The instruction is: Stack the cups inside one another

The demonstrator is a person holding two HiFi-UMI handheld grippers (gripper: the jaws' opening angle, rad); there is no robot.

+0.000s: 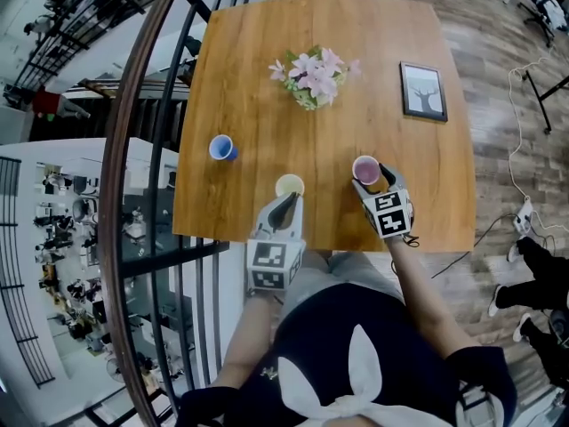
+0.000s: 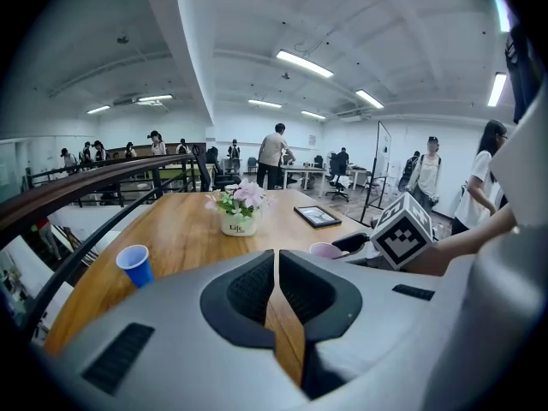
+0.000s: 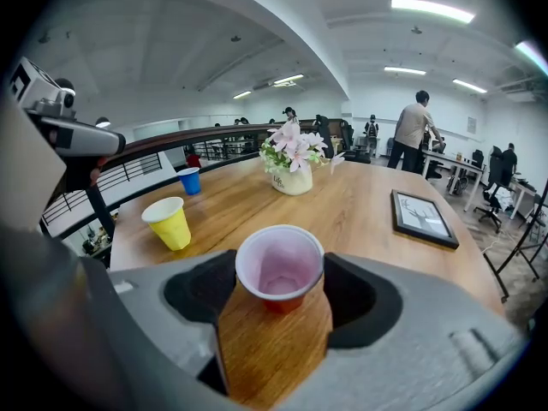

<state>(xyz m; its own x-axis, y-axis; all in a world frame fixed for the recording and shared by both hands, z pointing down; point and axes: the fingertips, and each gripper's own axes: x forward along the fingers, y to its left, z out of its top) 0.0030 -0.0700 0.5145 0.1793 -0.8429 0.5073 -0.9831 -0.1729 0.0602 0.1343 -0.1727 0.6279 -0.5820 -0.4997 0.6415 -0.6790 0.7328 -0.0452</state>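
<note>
A red cup (image 3: 280,272) with a pale inside stands on the wooden table (image 1: 267,105) between the jaws of my right gripper (image 3: 280,282), and its round rim is not squeezed. The pads flank the rim closely on both sides. From the head view, the right gripper (image 1: 373,183) sits around this red cup (image 1: 366,169) near the front edge. My left gripper (image 1: 286,203) is shut and empty, its tips just behind the yellow cup (image 1: 290,186). The left gripper (image 2: 276,262) hides the yellow cup in its own view. A blue cup (image 1: 221,148) stands apart at the left.
A pot of pink flowers (image 1: 313,76) stands mid-table, and a framed picture (image 1: 423,91) lies at the right. A curved railing (image 1: 133,149) runs along the table's left side. People stand and sit at desks in the far room (image 3: 415,131).
</note>
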